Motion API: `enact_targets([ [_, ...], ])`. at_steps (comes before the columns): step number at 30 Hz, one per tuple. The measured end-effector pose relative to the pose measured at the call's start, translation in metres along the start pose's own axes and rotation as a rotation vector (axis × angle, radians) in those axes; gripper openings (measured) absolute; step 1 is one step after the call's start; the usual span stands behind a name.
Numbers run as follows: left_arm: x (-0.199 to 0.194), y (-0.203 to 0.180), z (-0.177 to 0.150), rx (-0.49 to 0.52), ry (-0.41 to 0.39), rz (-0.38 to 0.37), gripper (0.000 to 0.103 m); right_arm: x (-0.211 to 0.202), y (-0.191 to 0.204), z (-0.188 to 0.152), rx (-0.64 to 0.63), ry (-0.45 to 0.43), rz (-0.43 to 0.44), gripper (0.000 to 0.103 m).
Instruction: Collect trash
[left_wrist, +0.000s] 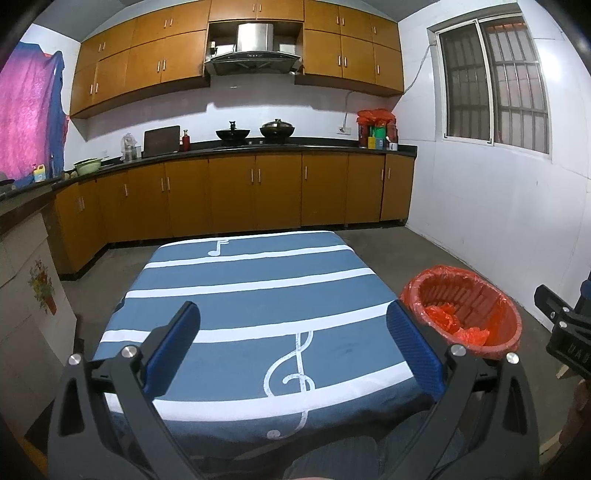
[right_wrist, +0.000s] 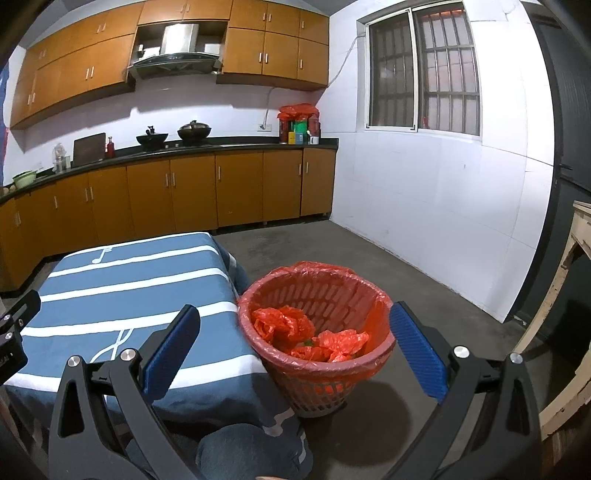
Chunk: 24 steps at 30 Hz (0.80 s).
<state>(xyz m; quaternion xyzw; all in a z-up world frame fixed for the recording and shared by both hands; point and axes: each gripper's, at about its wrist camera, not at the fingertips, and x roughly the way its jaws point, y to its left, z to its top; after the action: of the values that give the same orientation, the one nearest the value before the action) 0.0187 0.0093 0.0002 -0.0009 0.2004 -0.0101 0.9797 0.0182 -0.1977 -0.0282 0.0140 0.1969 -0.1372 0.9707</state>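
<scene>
While both of our grippers hang wide open and hold nothing, the left gripper (left_wrist: 293, 343) over the striped tablecloth (left_wrist: 258, 295) and the right gripper (right_wrist: 295, 343) before the lined basket (right_wrist: 314, 369) at lower centre, crumpled red bags (right_wrist: 284, 326) lie inside. Other trash may sit out of view; reaching blindly, we risk snagging the liner (right_wrist: 380, 310) and tipping the basket.

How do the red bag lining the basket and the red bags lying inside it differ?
The liner bag is stretched open, its edge folded over the basket rim; the loose bags are crumpled into wads. The liner follows the basket's wall; the loose bags sit low, at the bottom. Both are thin red plastic. Neither the left gripper nor the right gripper touches them.
</scene>
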Motion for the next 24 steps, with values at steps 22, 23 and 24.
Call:
enact_targets([
  [22, -0.017, 0.002, -0.009, -0.030, 0.003, 0.008, 0.099, -0.015, -0.002, -0.009, 0.013, 0.004, -0.009, 0.101],
  [23, -0.017, 0.002, -0.010, -0.032, 0.004, 0.007, 0.099, -0.016, -0.002, -0.010, 0.013, 0.004, -0.010, 0.101],
  [24, -0.018, 0.002, -0.010, -0.033, 0.005, 0.006, 0.099, -0.017, -0.002, -0.010, 0.012, 0.005, -0.011, 0.101],
])
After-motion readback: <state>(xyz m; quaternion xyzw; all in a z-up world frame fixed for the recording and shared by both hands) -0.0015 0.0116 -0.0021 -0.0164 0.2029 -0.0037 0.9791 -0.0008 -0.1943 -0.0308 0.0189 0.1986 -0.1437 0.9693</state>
